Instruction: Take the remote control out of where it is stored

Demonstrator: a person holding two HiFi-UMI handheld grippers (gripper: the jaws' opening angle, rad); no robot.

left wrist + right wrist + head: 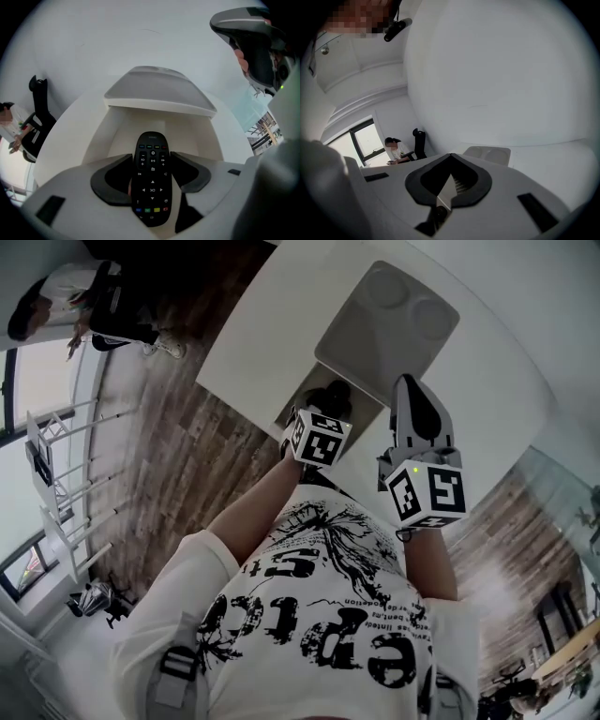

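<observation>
While my left gripper (151,154) reaches in below the raised grey lid (159,91), the black remote control (151,183) sits right between its jaws. Both black pads meet its long sides, so I have it clamped, with the jaws standing wide around its width. Button face up, coloured keys showing, its far end points toward the lid and its near end runs back over the gripper's throat. That far end lies within the white storage compartment (110,136) that opens just beneath the lid, set into the white table (272,324). My right gripper (450,155) is held up beside the lid, on its right — jaws tip to tip, nothing in them. From that gripper's view the lid shows just beyond the jaws, with two round dimples in its top.
</observation>
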